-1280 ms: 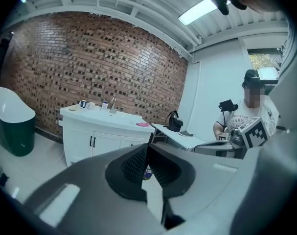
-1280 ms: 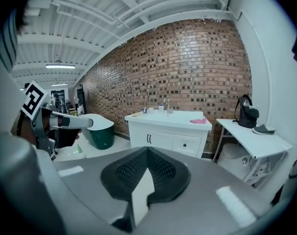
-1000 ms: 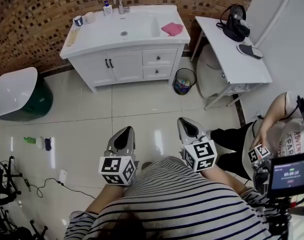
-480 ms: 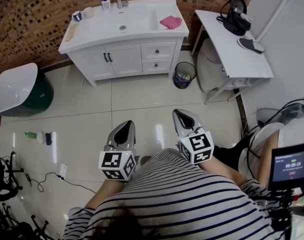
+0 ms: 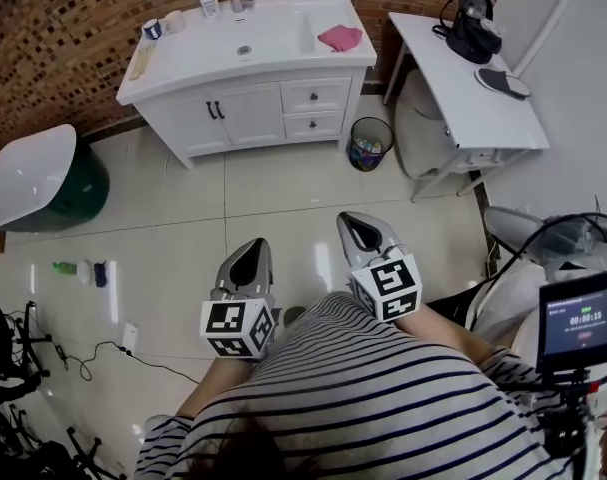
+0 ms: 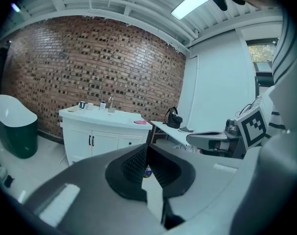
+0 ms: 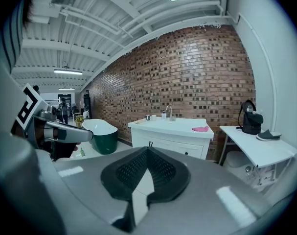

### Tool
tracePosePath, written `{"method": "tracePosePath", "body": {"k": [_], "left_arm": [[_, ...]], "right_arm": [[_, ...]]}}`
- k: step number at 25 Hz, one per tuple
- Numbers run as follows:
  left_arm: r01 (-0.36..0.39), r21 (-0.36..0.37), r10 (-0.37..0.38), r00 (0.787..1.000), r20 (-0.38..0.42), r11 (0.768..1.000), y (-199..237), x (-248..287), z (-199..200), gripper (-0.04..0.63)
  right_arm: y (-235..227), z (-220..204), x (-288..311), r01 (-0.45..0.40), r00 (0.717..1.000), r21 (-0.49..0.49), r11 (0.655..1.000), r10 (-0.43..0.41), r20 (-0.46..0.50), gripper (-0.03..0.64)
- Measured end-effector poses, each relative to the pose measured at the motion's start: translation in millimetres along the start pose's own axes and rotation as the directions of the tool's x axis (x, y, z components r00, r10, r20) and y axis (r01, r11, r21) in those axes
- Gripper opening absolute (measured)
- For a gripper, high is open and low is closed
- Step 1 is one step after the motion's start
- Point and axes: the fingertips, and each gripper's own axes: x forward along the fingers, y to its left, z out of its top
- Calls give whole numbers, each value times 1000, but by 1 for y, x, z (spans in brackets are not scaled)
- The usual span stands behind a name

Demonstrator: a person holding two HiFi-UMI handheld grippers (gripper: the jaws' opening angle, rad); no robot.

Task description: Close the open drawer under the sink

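The white sink cabinet [image 5: 245, 113] stands far ahead against the brick wall, with two small drawers [image 5: 316, 96] on its right side. From this distance I cannot tell whether either drawer front stands out. My left gripper [image 5: 251, 249] and right gripper [image 5: 361, 228] are held side by side in front of my striped shirt, over the tiled floor and well short of the cabinet. Both are shut with nothing between the jaws. The cabinet [image 6: 97, 141] also shows beyond the shut left gripper [image 6: 147, 149], and the cabinet [image 7: 170, 133] beyond the shut right gripper [image 7: 147, 152].
A waste bin [image 5: 369, 144] stands right of the cabinet, and a white side table [image 5: 478, 93] with a black coffee machine [image 5: 471, 26] beyond it. A green and white bathtub [image 5: 38, 183] sits at the left. Cables [image 5: 78, 368] and small bottles [image 5: 78, 268] lie on the floor.
The seated person at the right has gone out of view. The cabinet sits slightly higher in the picture. My right gripper has shifted a little up and left; the left has hardly moved.
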Motion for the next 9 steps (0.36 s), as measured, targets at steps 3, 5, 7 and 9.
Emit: {"method": "tracePosePath", "body": {"k": [3, 5, 7, 9], "left_arm": [[2, 3, -2, 1000, -2, 1000, 0, -2, -3, 15], [0, 3, 0, 1000, -1, 1000, 1, -2, -5, 15], [-1, 2, 1, 1000, 1, 1000, 0, -2, -5, 15], [-2, 1, 2, 1000, 4, 1000, 0, -2, -4, 15]], "right_arm": [[3, -4, 0, 3, 1000, 4, 1000, -3, 0, 0], [5, -7, 0, 0, 1000, 4, 1000, 0, 0, 0], [5, -6, 0, -3, 1000, 1, 1000, 3, 1, 0], [6, -5, 1, -7, 1000, -1, 1000, 7, 3, 0]]}}
